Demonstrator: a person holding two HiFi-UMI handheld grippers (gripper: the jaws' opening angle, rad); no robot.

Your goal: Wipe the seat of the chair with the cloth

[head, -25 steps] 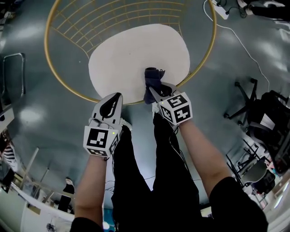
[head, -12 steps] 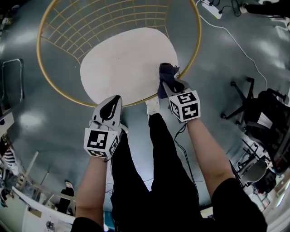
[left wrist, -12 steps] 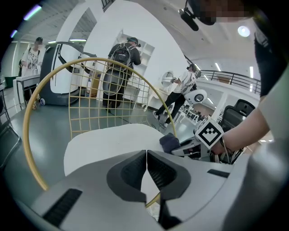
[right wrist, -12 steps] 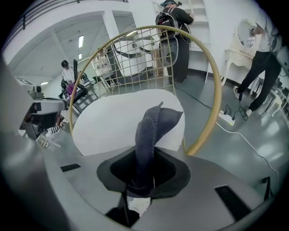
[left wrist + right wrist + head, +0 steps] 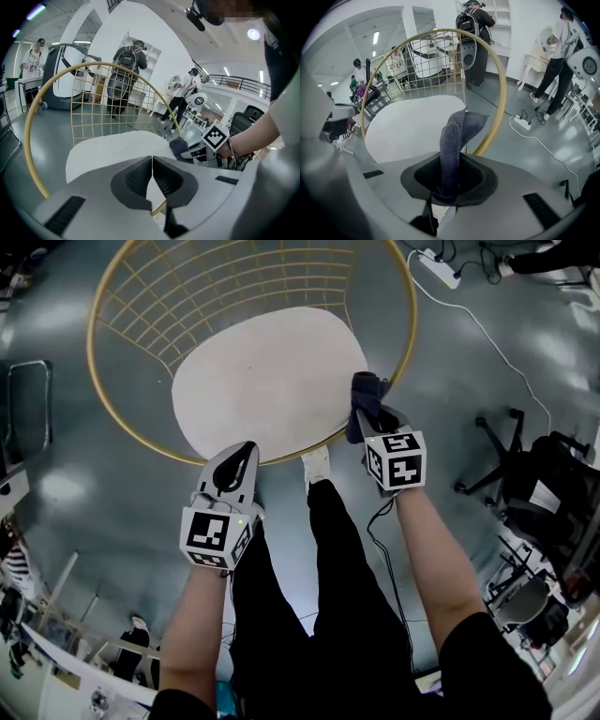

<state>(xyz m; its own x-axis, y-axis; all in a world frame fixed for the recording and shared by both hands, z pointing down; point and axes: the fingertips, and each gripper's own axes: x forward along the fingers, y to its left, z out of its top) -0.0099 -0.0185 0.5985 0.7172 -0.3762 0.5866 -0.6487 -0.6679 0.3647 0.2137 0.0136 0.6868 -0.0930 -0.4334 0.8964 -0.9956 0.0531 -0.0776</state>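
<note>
Right tongs (image 5: 364,418) pinch the soft-looking, limp cloth (image 5: 366,390) mid-bunch at the seat's (image 5: 267,381) right edge; left tongs (image 5: 245,445) closed, empty.

The chair (image 5: 141,296) has a round golden hoop (image 5: 90,343) with a grid of thin golden wires as its back, and a white, smooth, egg-shaped seat (image 5: 267,381) lying flat inside the hoop. The cloth (image 5: 367,399) is dark blue-grey and thick, and it is bunched into a narrow upright fold. It is at the right edge of the seat, just beside the hoop, and it is clamped between the jaws of the right gripper (image 5: 366,413). Whether its free end presses on the seat I cannot tell.
</note>
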